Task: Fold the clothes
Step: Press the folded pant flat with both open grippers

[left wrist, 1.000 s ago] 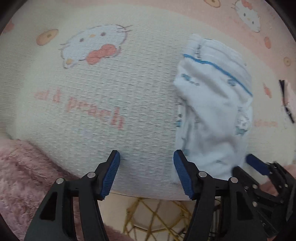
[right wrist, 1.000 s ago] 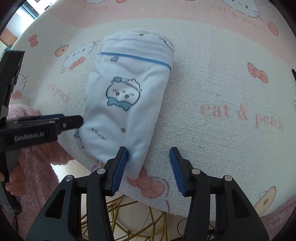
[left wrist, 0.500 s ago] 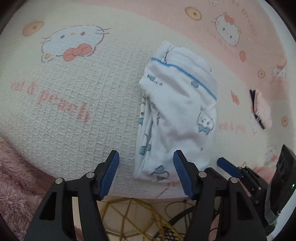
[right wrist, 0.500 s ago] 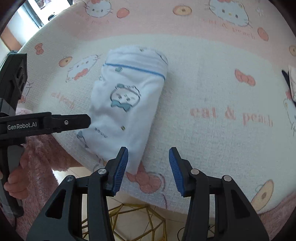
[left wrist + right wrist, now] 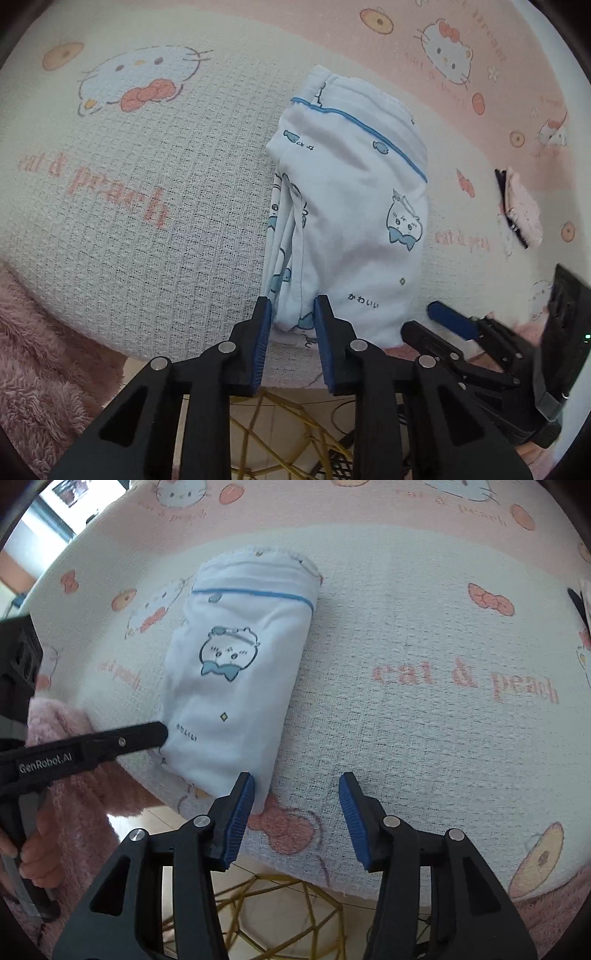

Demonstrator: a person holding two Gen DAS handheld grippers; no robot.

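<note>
A white folded garment (image 5: 351,206) with blue piping and a cartoon print lies lengthwise on the cat-print tablecloth (image 5: 147,177), its near end at the table's front edge. My left gripper (image 5: 291,314) has its pads pressed against the layered near-left edge of the cloth. In the right wrist view the same garment (image 5: 240,672) sits left of centre, and the left gripper (image 5: 155,734) meets its left side. My right gripper (image 5: 297,794) is open; its left fingertip (image 5: 245,786) rests at the garment's near-right corner, and its right one is over bare tablecloth.
A small pink and black folded item (image 5: 521,210) lies far right on the table. A fluffy pink sleeve (image 5: 44,350) and a hand (image 5: 33,853) are at the left. A gold wire frame (image 5: 280,904) shows below the front table edge (image 5: 332,886).
My left gripper shifted right onto the garment's near-left edge and its jaws narrowed from wide open onto the cloth. My right gripper stayed open at the near-right corner.
</note>
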